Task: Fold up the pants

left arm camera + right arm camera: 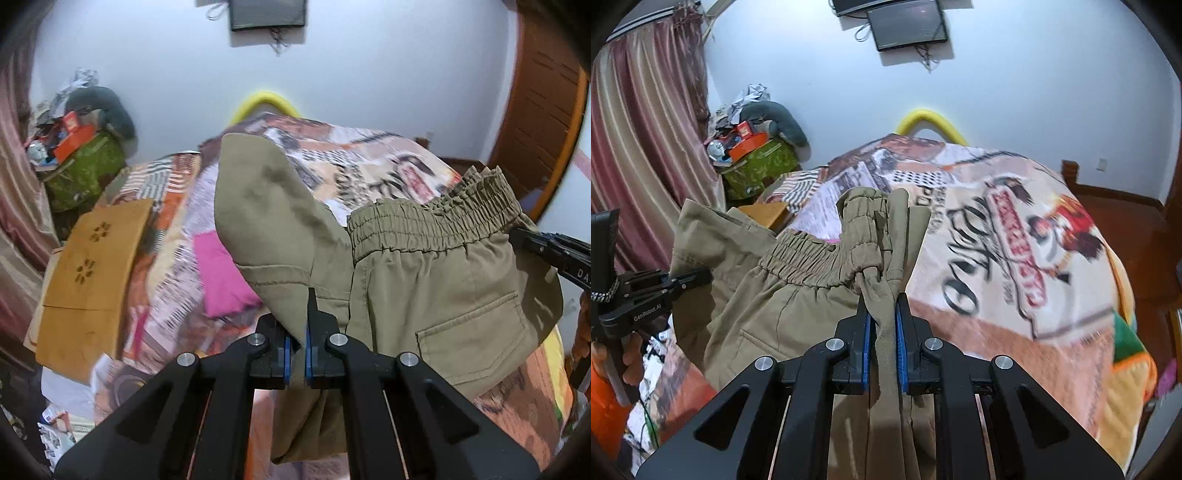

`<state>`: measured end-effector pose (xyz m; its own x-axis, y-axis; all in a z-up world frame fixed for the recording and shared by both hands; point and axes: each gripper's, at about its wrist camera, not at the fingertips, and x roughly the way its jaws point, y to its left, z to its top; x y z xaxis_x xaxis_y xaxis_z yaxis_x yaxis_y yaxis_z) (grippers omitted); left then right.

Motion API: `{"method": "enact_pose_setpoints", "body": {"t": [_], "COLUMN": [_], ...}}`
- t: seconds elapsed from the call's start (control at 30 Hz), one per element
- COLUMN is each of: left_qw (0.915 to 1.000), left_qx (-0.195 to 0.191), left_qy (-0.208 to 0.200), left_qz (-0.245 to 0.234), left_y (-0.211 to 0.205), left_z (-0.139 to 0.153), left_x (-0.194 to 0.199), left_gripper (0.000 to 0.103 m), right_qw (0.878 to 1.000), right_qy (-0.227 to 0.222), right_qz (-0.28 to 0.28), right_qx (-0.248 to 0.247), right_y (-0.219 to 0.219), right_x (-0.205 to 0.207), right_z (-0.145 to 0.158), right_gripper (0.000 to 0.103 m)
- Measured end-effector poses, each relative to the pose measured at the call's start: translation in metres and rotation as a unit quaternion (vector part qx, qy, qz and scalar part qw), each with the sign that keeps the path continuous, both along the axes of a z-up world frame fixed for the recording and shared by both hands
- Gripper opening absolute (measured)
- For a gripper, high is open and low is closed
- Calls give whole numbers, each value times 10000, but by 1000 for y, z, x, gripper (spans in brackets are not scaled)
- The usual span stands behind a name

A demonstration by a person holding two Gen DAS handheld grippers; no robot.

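Both tools are clamped on the olive pants (424,280), held in the air over the bed (997,229): the left gripper (297,343) on a fabric edge, the right gripper (884,332) on the bunched waistband. Keeping them level and taut should help a clean fold.

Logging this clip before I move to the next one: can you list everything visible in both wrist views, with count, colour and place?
pants: one, olive, held up over the bed by both grippers
blanket: one, printed orange, cream and red, covering the bed
pink cloth: one, pink, on the bed under the pants
cardboard box: one, brown, at the bed's left edge
green bag: one, green, by the curtain, with clutter piled on top
curtain: one, striped pink and beige, far left
screen: one, dark, on the wall
yellow tube: one, yellow, behind the bed
door: one, brown wood, right
left gripper: black, shut on the pants
right gripper: black, shut on the pants at the waistband
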<state>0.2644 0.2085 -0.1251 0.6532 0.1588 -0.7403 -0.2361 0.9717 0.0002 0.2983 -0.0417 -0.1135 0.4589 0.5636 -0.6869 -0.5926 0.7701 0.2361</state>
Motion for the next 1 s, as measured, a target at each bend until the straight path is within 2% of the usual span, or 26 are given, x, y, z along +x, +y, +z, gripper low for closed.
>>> {"method": "enact_pose_setpoints", "body": {"t": [0.37,0.53,0.73,0.9,1.0], "left_qw": [9984,9974,9969,9947,9929], "left_qx": [37,-16,-47,-496,-441], "left_qy": [-181,-164,49,361,621], "left_qz": [527,702,780,828,914], "left_y": [81,111,140,164,175], "left_z": [-21,-45,-83,-116,-136], "left_x": [46,64,85,98,101], "left_gripper": [6,6,6,6,7], "right_qw": [9997,9997,9983,9962,9958], "right_qy": [-119,-62,-94,76,112], "right_qz": [222,208,366,422,391], "right_qx": [-68,-115,-454,-754,-819], "right_y": [82,114,150,162,160], "right_x": [53,75,89,97,99], "right_z": [-8,-20,-47,-83,-95], "right_gripper": [10,10,10,10,10]}}
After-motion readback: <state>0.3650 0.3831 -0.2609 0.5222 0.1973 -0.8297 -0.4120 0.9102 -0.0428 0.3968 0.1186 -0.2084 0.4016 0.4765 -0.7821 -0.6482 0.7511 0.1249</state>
